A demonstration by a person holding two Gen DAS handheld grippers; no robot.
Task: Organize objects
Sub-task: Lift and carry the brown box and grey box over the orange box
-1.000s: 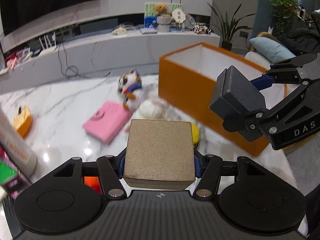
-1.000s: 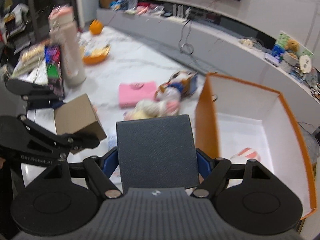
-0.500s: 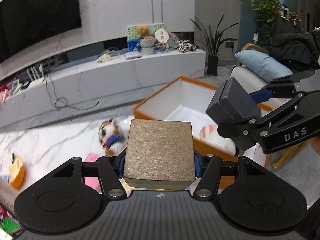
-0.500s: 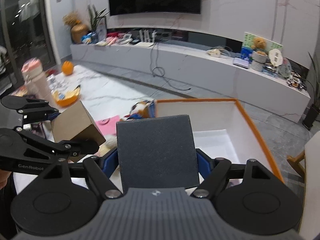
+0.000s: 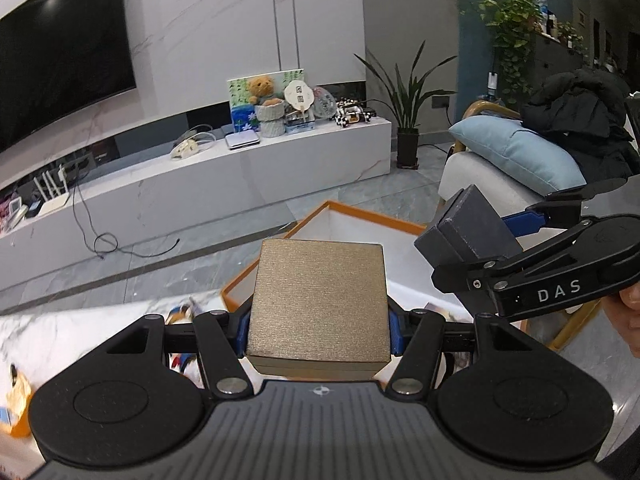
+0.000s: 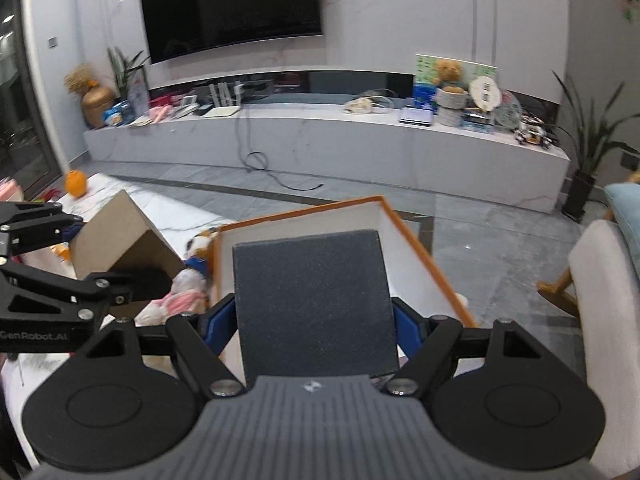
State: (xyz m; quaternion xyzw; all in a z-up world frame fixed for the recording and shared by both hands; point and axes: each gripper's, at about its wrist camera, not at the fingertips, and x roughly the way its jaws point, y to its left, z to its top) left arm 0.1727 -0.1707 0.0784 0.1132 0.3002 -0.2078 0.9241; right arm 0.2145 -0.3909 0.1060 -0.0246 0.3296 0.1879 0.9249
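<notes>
My left gripper (image 5: pixel 318 332) is shut on a gold-tan square box (image 5: pixel 320 300), its blue pads pressing both sides. My right gripper (image 6: pixel 314 325) is shut on a dark grey square box (image 6: pixel 314 300). Both boxes are held in the air at the near side of an orange storage box with a white inside (image 6: pixel 416 240), whose far rim (image 5: pixel 360 212) shows past the gold box. In the left wrist view the right gripper (image 5: pixel 488 244) and its grey box (image 5: pixel 468 228) hang to the right. In the right wrist view the left gripper (image 6: pixel 92 252) and gold box (image 6: pixel 116 240) are at left.
Plush toys (image 6: pixel 188 280) lie on the white marble table (image 6: pixel 152 208) left of the orange box. An orange fruit (image 6: pixel 76 182) sits at the table's far corner. A long white TV bench (image 6: pixel 320 136) runs behind. A pale armchair (image 6: pixel 604 280) with a blue cushion (image 5: pixel 516 156) stands right.
Both grippers have risen and swung toward the orange box, each keeping its box. The pink wallet and table clutter have dropped out of the left wrist view.
</notes>
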